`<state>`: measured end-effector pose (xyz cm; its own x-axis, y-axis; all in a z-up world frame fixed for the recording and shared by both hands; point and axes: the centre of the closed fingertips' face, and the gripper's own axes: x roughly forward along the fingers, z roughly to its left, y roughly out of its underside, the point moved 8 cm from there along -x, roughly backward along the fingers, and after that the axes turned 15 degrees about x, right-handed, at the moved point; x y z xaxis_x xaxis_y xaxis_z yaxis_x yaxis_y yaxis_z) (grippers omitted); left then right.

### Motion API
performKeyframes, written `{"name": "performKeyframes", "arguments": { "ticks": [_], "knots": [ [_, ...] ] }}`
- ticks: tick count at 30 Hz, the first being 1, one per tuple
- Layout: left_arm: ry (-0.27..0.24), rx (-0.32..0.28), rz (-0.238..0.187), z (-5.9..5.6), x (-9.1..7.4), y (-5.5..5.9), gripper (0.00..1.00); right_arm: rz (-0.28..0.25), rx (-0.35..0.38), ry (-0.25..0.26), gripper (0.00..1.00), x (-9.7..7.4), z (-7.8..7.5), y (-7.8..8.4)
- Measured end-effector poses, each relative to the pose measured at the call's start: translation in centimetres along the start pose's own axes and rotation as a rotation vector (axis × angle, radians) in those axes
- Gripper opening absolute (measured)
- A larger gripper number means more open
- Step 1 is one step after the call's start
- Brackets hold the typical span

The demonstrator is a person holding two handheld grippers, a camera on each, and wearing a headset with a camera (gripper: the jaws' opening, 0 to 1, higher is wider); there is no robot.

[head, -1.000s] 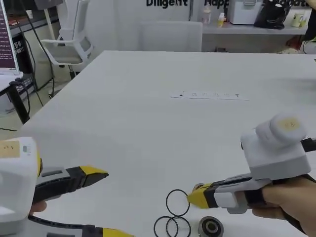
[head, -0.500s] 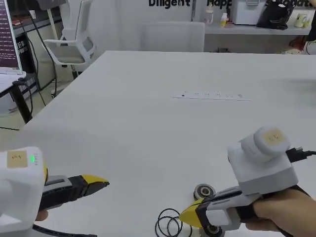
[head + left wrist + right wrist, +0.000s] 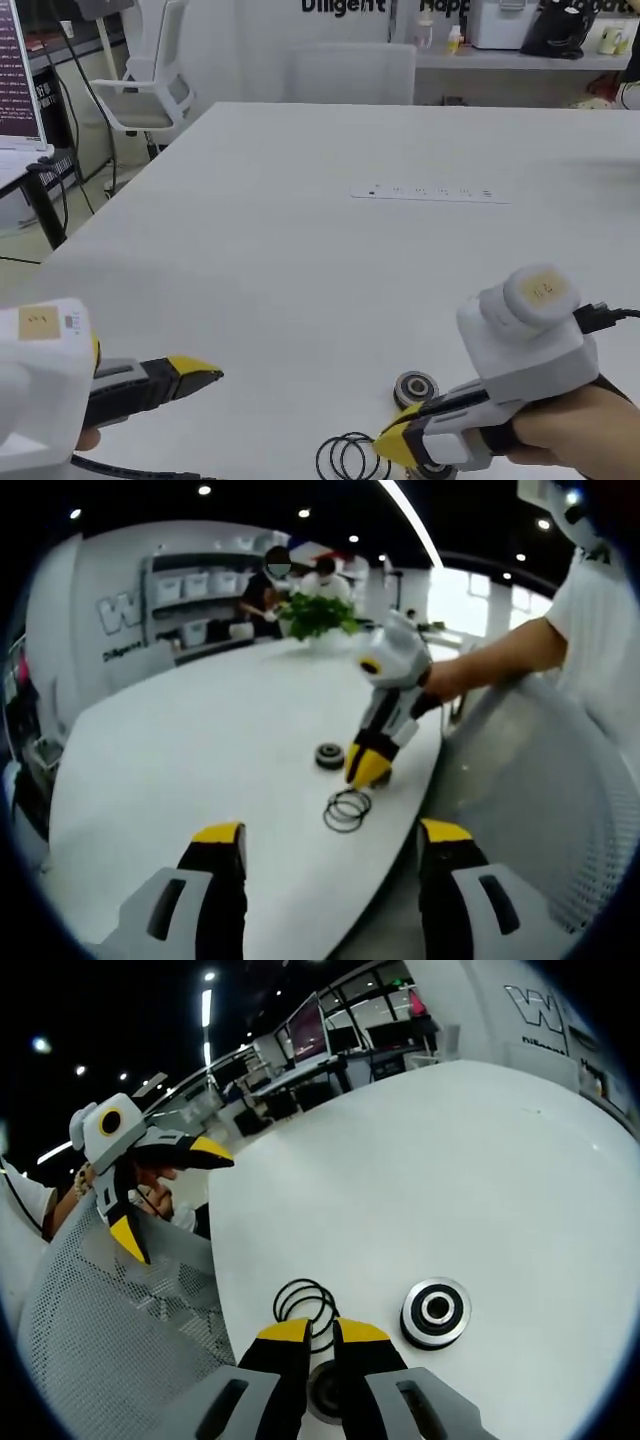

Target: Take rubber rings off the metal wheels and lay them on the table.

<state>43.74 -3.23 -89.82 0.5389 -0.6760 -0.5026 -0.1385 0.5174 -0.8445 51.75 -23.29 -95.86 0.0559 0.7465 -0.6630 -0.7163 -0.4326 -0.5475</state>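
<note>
Right hand-held gripper [image 3: 385, 447] has drawn back toward the surface's [image 3: 300, 250] near edge, jaws closed and apparently empty, tips by the loose rubber rings [image 3: 350, 455] above a metal wheel [image 3: 322, 1392]; left hand-held gripper [image 3: 172, 1195] waits open, so another stripping likely follows.

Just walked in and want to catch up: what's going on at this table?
A person works with two grippers. The right gripper, jaws almost together, is down at a pile of loose rubber rings near the edge of the table, over one metal wheel; whether it pinches a ring is unclear. A second wheel lies beside it. The left gripper, jaws wide open, hangs off to the side.
</note>
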Motion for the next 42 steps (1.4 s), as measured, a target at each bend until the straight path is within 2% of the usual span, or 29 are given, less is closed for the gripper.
{"name": "performKeyframes", "arguments": {
  "ticks": [7, 17, 20, 24, 31, 39, 40, 42],
  "knots": [
    [0.0, 0.003, 0.003, 0.0, 0.0, -0.1, 0.7, -0.027, 0.003, 0.013, 0.06, -0.6, -0.4, -0.5],
    [-0.005, 0.025, -0.004, 0.2, -0.2, -0.5, 0.71, -0.143, 0.057, 0.039, 0.06, -2.5, -1.6, -2.0],
    [0.0, 0.038, -0.007, 0.3, -0.1, -1.0, 0.7, -0.18, 0.076, 0.053, 0.06, -3.1, -2.1, -2.4],
    [-0.009, 0.081, -0.017, 1.1, 0.0, -2.2, 0.69, -0.226, 0.106, 0.063, 0.07, -3.9, -2.8, -2.9],
    [-0.025, 0.156, -0.06, 3.1, 0.6, -5.1, 0.69, -0.275, 0.151, 0.092, 0.07, -4.9, -4.0, -3.1],
    [-0.018, 0.284, -0.102, 5.4, 2.3, -9.3, 0.66, -0.267, 0.166, 0.12, 0.08, -5.0, -4.7, -2.8],
    [-0.015, 0.289, -0.107, 5.5, 2.4, -9.6, 0.66, -0.264, 0.164, 0.124, 0.08, -5.0, -4.8, -2.7],
    [-0.007, 0.303, -0.124, 5.9, 3.1, -10.7, 0.66, -0.254, 0.158, 0.134, 0.09, -5.0, -5.0, -2.5]
  ]
}}
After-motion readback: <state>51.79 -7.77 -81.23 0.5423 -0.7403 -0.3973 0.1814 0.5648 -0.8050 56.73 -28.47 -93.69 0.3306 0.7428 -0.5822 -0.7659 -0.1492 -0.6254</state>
